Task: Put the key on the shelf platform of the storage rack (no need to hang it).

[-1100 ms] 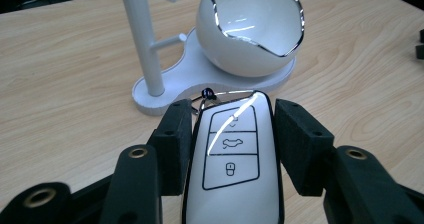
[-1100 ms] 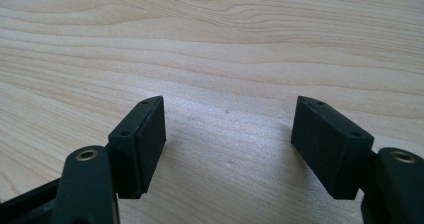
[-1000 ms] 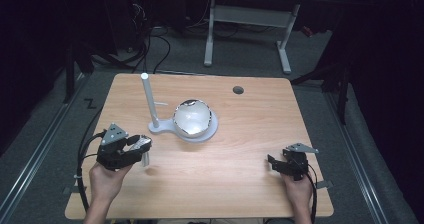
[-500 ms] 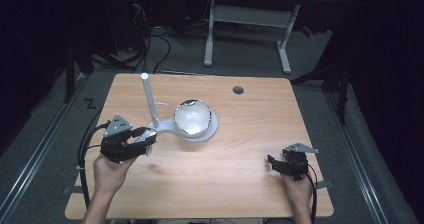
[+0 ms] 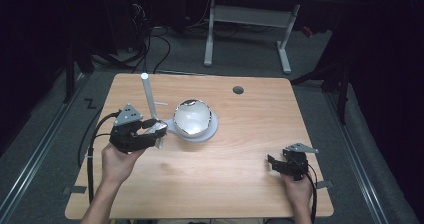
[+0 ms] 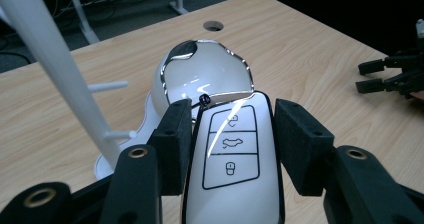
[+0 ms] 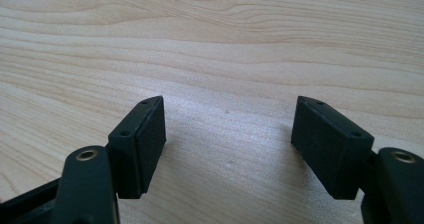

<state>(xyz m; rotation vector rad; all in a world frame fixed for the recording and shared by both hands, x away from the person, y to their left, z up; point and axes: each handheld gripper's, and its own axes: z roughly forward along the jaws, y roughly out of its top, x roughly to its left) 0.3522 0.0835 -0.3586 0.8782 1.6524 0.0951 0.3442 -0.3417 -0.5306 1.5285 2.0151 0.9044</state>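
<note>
Over the table, key fob (clamped lengthwise) points toward dish.

Left tongs with car key, now higher, nearer the white stand.

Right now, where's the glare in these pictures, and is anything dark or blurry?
Left gripper view: bright streaks of glare cross the shiny dome and the white key fob; the white post up close looks soft. High view: the table is lit, the room around it nearly black, and the dome reflects light. Right gripper view: even light, with soft shadows beside the black jaws on the wood.
</note>
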